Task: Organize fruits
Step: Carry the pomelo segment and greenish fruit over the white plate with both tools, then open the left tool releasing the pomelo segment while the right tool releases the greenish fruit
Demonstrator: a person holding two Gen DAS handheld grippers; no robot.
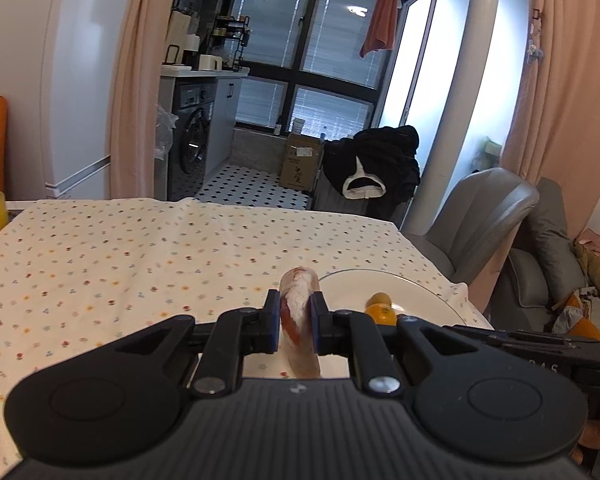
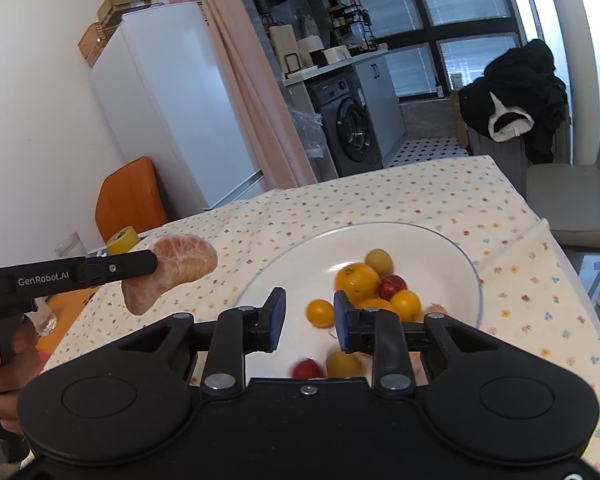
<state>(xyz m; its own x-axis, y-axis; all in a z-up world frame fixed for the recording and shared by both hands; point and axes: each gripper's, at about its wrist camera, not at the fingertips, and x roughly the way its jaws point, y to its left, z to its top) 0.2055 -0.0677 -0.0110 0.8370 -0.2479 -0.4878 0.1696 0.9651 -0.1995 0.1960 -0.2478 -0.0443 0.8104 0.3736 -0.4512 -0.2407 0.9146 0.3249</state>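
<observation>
A peeled, pinkish citrus segment point(image 1: 299, 312) is pinched by the left gripper point(image 1: 295, 322), held above the flower-dotted tablecloth point(image 1: 120, 256) beside the white plate point(image 2: 380, 240) of small fruits point(image 2: 374, 292), some hidden behind the empty, spread right gripper point(image 2: 310, 318).
</observation>
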